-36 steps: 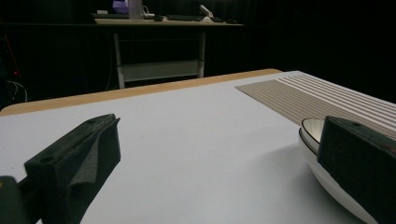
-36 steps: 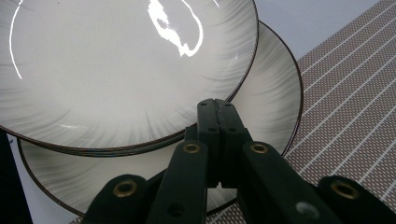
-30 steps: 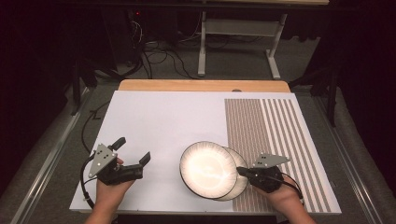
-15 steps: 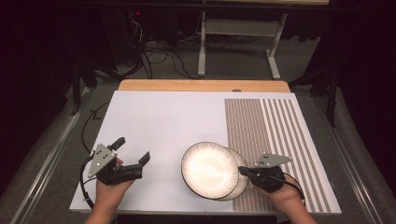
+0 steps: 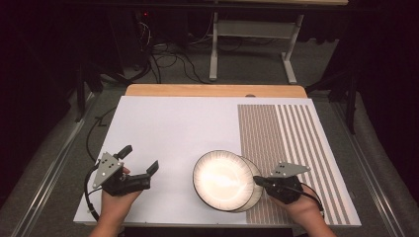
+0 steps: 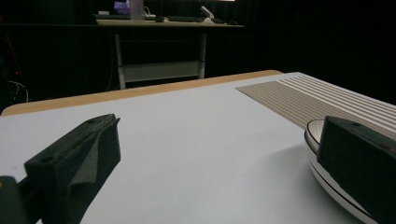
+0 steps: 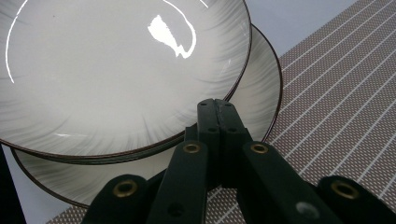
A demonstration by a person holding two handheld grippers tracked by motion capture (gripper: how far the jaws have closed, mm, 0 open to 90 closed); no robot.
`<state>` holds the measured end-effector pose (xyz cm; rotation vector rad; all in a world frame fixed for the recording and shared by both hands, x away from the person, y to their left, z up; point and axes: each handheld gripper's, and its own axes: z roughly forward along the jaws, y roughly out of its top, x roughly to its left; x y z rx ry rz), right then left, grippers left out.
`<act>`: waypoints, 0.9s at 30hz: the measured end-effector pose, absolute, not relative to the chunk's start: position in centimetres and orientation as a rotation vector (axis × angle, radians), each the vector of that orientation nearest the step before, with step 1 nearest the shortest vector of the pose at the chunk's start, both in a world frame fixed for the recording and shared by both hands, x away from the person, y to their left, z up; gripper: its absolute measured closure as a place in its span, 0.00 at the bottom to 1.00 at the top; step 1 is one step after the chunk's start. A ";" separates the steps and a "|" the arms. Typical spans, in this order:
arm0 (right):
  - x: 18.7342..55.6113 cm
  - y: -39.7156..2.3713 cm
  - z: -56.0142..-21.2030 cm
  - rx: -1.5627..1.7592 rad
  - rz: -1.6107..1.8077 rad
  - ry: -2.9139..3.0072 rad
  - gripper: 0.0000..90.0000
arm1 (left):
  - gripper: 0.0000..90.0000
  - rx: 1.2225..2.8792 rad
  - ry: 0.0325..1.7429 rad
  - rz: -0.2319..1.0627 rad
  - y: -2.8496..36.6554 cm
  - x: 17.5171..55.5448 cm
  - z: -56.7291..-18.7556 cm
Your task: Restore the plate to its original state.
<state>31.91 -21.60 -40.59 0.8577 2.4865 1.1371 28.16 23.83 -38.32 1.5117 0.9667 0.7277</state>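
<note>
Two white plates with dark rims lie stacked and offset at the front of the table. The upper plate (image 5: 222,180) (image 7: 116,70) partly covers the lower plate (image 5: 252,199) (image 7: 259,93). My right gripper (image 5: 257,180) (image 7: 217,105) is shut, jaws pressed together, with its tips over the lower plate right at the upper plate's rim. Nothing shows between its jaws. My left gripper (image 5: 141,157) (image 6: 217,135) is held open near the front left, empty, a short way left of the plates. The plate edge (image 6: 314,139) shows behind its right jaw.
A brown striped placemat (image 5: 286,133) (image 6: 327,93) (image 7: 345,93) covers the right part of the white tabletop (image 5: 173,128), and the lower plate overlaps its left edge. A wooden strip (image 5: 212,90) borders the far side. A desk frame and cables stand beyond the table.
</note>
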 end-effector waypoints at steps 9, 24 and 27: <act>32.0 -22.3 -40.4 0.878 1.133 2.474 1.00 | 0.00 1.512 0.968 0.727 23.8 28.2 -38.3; 31.9 -22.3 -40.3 0.877 1.123 2.466 1.00 | 0.00 1.513 0.968 0.728 23.8 28.2 -38.3; 31.9 -22.4 -40.3 0.875 1.124 2.463 1.00 | 0.00 1.513 0.969 0.727 23.8 28.2 -38.4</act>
